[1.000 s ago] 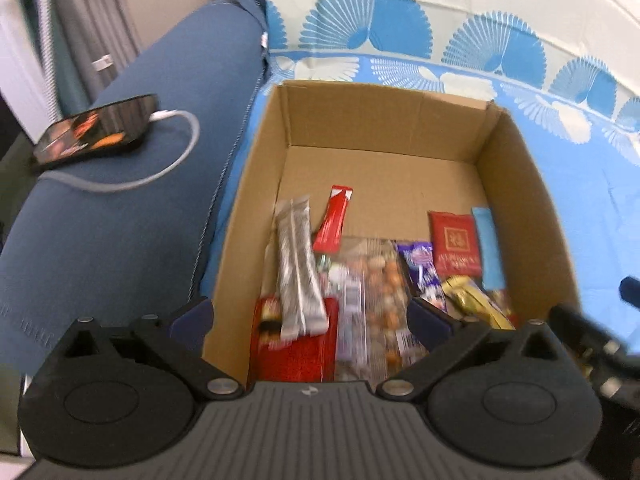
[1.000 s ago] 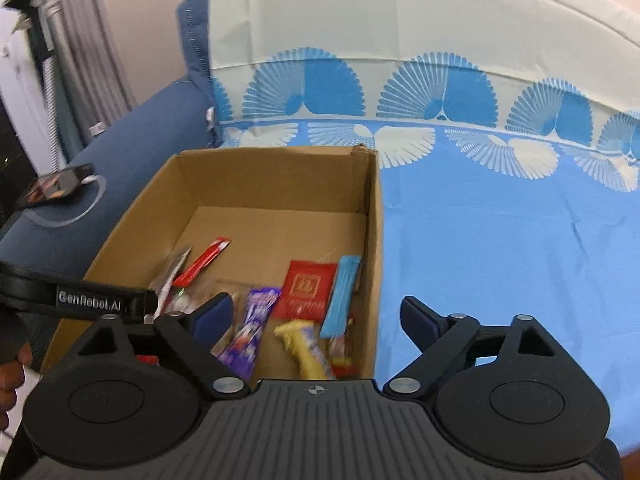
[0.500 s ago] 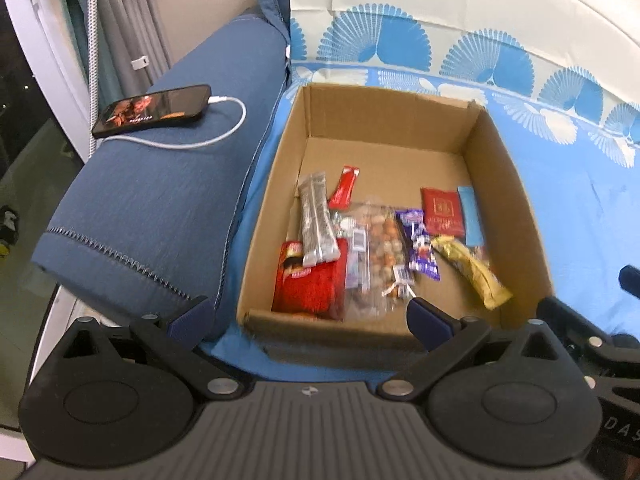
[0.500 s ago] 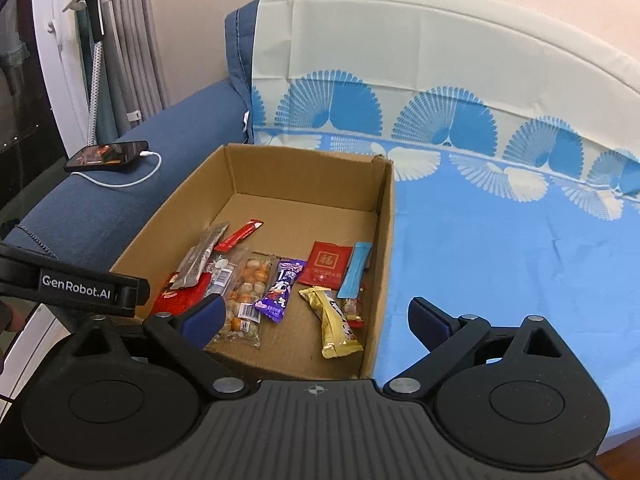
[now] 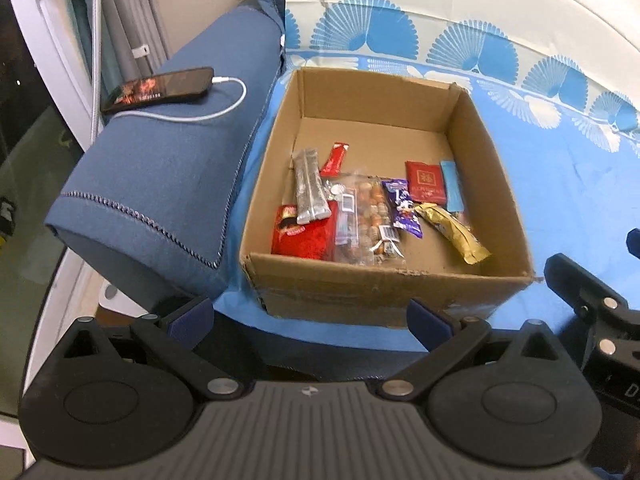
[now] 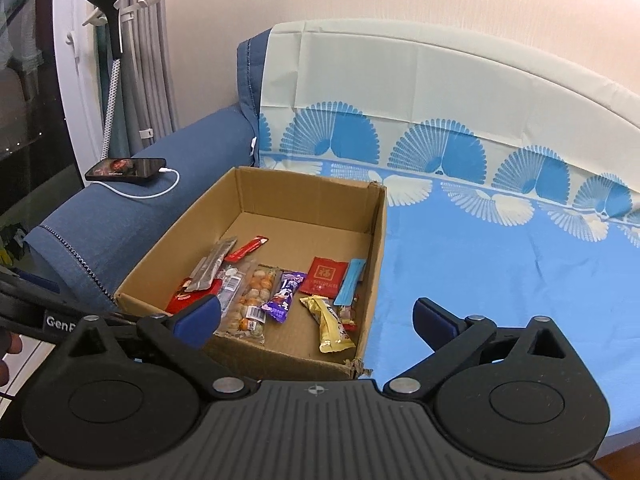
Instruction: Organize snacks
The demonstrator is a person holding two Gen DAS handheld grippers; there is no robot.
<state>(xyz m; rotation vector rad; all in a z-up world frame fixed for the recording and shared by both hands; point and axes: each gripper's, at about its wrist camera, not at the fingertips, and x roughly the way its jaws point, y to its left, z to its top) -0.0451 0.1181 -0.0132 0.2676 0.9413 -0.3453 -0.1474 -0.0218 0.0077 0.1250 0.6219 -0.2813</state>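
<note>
Open-topped cardboard box (image 5: 384, 292) admits entry from above; armrest (image 5: 168, 184) flanks it.

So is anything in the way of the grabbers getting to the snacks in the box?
Only the box's near wall. Both grippers, left and right, hang open and empty in front of it, so they must go over the rim. The snacks lie uncovered on the bottom.

A home living room is showing here: a blue sofa (image 6: 132, 208) is filling the frame's left, a phone (image 6: 126, 169) charging on its armrest, curtains (image 6: 156, 52) hanging upper left.
</note>
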